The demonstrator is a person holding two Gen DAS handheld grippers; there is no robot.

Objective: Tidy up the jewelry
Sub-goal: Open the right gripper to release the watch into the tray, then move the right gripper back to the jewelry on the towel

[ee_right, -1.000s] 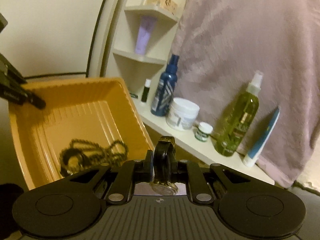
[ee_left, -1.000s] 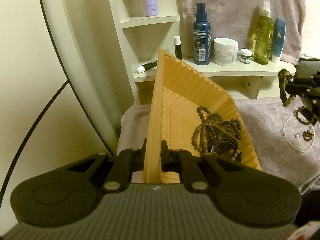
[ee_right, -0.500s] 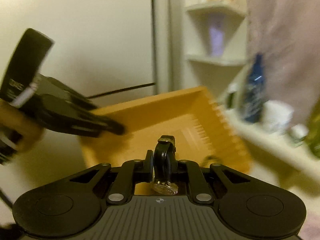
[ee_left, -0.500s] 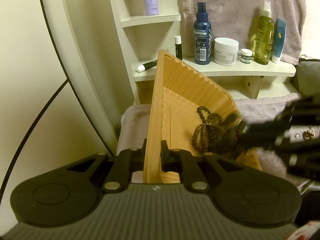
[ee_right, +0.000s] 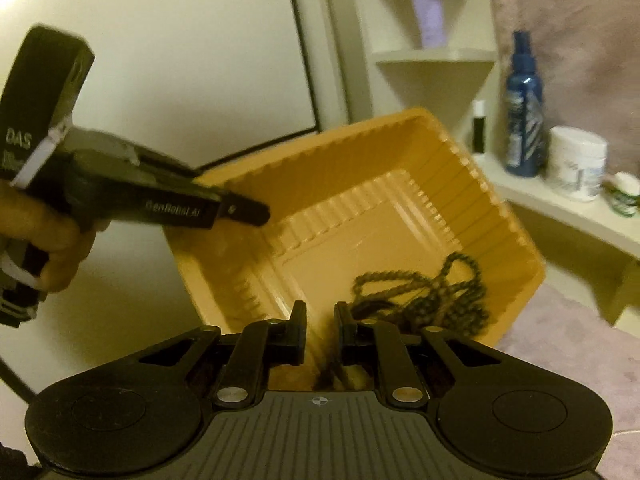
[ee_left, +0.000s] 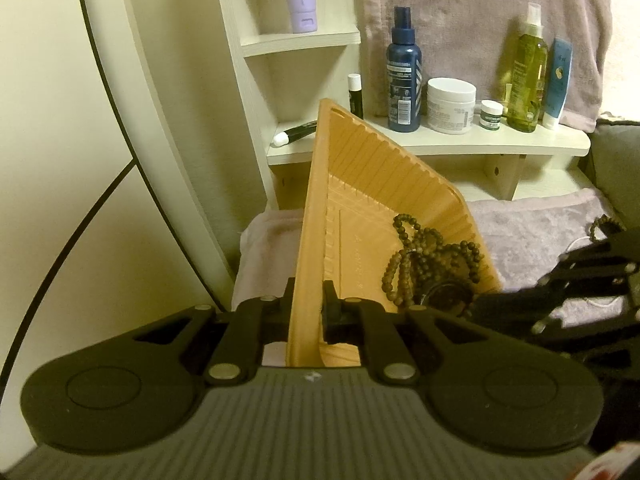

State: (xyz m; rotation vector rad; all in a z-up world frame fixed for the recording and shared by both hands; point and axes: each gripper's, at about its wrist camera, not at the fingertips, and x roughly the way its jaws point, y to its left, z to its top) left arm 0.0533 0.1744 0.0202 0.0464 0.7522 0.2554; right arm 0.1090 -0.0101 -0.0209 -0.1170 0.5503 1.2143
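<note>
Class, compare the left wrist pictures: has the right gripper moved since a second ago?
Yes. The right gripper has come leftward, from over the towel to the orange tray, below the shelf.

Orange tray [ee_right: 400, 216] — its open inner floor lies free at the middle and left; a tangle of dark beads [ee_right: 432, 292] fills the right corner. The left hand-held gripper [ee_right: 244, 212] clamps the left rim and blocks that side. Behind, a shelf [ee_left: 460, 142] crowded with bottles [ee_left: 404, 80] bars the way.
</note>
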